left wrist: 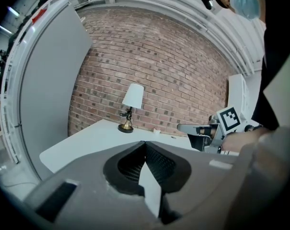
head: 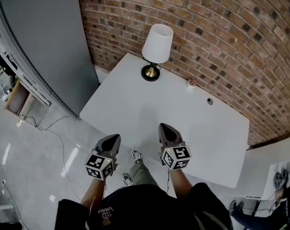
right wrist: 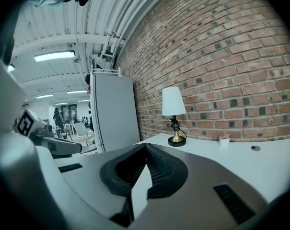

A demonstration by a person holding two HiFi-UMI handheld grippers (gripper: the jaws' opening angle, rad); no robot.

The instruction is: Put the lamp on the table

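A lamp (head: 156, 49) with a white shade and a brass base stands upright at the far corner of the white table (head: 135, 104), near the brick wall. It also shows in the left gripper view as the lamp (left wrist: 131, 105) and in the right gripper view as the lamp (right wrist: 174, 110). My left gripper (head: 115, 138) is shut and empty, just off the table's near edge. My right gripper (head: 165, 127) is shut and empty above the near part of the tabletop. Both are well short of the lamp. In the left gripper view, the right gripper (left wrist: 192, 128) shows at the right.
A small pink potted plant (head: 192, 82) and a round cable hole (head: 210, 101) lie near the wall right of the lamp. A grey partition (head: 49, 42) stands left of the table. A cable (head: 53, 135) runs over the glossy floor. A second white surface (head: 274, 162) adjoins at right.
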